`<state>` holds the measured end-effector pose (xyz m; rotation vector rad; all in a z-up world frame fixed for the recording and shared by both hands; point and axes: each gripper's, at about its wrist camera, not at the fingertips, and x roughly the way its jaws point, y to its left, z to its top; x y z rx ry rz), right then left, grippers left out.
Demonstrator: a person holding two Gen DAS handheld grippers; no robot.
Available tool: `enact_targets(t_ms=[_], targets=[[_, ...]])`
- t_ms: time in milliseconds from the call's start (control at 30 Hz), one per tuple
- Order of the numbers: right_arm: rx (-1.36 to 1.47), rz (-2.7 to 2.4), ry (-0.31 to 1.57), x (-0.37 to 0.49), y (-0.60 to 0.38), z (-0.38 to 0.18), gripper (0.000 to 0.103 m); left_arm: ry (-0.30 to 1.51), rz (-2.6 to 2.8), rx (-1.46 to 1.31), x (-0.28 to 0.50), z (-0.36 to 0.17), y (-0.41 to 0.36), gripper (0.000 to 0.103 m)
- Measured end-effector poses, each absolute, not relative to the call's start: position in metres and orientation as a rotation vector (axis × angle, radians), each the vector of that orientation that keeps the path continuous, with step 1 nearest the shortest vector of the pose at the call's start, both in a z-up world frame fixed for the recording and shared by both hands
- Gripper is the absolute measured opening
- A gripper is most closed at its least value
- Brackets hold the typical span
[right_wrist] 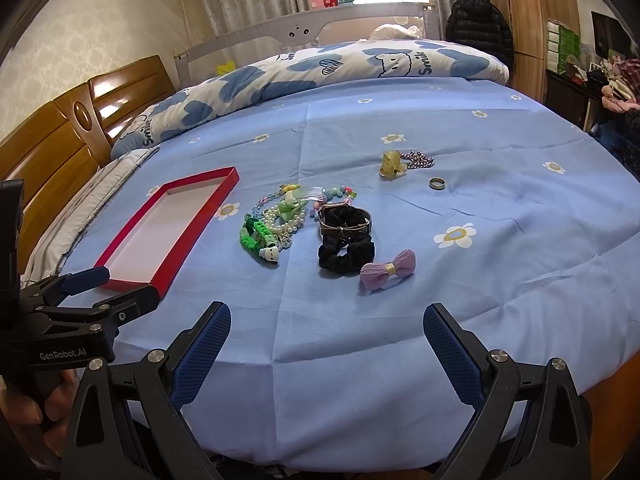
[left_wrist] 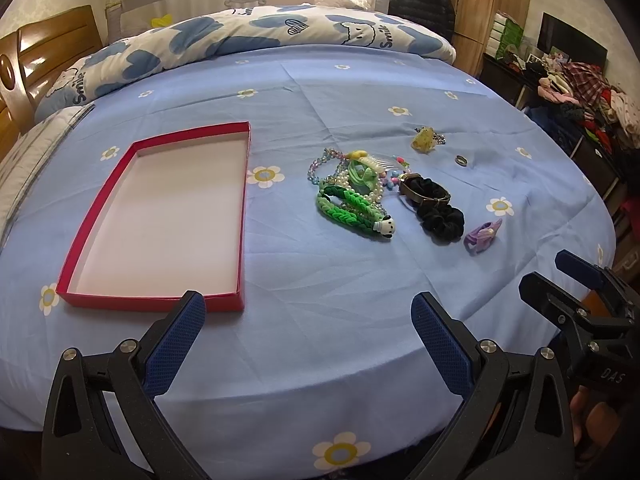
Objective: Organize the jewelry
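Observation:
An empty red box (left_wrist: 160, 216) with a white inside lies on the blue bed sheet; it also shows in the right wrist view (right_wrist: 168, 232). A pile of jewelry lies to its right: green braided bands (left_wrist: 348, 208), pearl beads (right_wrist: 280, 216), a black scrunchie (left_wrist: 438, 216) with a bangle (right_wrist: 346, 222), a purple bow (right_wrist: 388, 270), a yellow clip (right_wrist: 392, 164) and a ring (right_wrist: 437, 183). My left gripper (left_wrist: 308, 332) is open and empty near the bed's front edge. My right gripper (right_wrist: 326, 340) is open and empty, short of the bow.
A blue and white quilt (left_wrist: 256, 36) lies along the far side of the bed. A wooden headboard (right_wrist: 52, 136) stands on the left. A shelf with heaped clothes (left_wrist: 580, 96) and a wardrobe (right_wrist: 520, 8) stand on the right.

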<state>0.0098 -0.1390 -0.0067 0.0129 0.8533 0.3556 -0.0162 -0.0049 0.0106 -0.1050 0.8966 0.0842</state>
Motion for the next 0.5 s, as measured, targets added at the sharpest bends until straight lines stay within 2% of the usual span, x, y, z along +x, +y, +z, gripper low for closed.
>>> enact_targets(t_ms=[500], targets=[[0.034,0.356,0.859,0.0150,-0.1429,-0.0090,0.098,0.917,0.072,-0.109,-0.0121,0.0035,-0.0083,0.103]])
